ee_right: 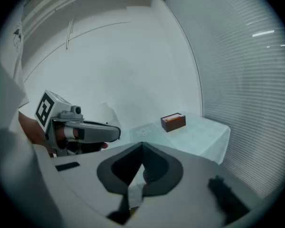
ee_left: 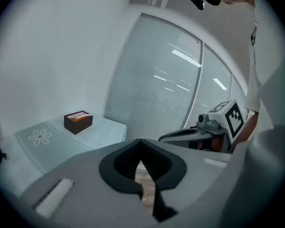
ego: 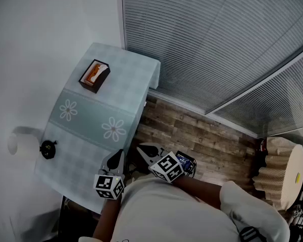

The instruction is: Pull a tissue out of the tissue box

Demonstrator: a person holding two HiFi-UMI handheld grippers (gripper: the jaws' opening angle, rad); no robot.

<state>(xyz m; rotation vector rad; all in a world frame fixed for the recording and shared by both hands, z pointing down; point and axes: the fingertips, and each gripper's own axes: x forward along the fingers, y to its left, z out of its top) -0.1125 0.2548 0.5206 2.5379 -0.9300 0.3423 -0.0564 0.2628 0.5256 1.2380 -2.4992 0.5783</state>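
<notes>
Head view: a table (ego: 136,69) under a pale checked cloth with 2 white flowers runs from the upper middle of the frame down to the lower left. The tissue box (ego: 94,75), dark brown with an orange-and-white top, stands near the table's far end, in the upper left. A small black object (ego: 48,148) lies at the cloth's left edge, with a white roll (ego: 19,143) just beyond it on the left. At the bottom centre the left gripper (ego: 116,158) and the right gripper (ego: 144,149) are side by side at the table's near corner, well apart from the box. Grey blinds (ego: 217,39) fill the upper right above a strip of wooden floor (ego: 202,135).

Left gripper view: this gripper's 2 jaws meet at their tips in the lower centre, with nothing between them. The tissue box (ee_left: 78,122) sits left of centre on the table, far beyond the tips. The right gripper (ee_left: 164,137) shows at the right, its marker cube above it.

Right gripper view: these jaws are also closed together and empty. The tissue box (ee_right: 173,121) stands right of centre on the cloth, well ahead of them. The left gripper (ee_right: 118,133) shows at the left.
</notes>
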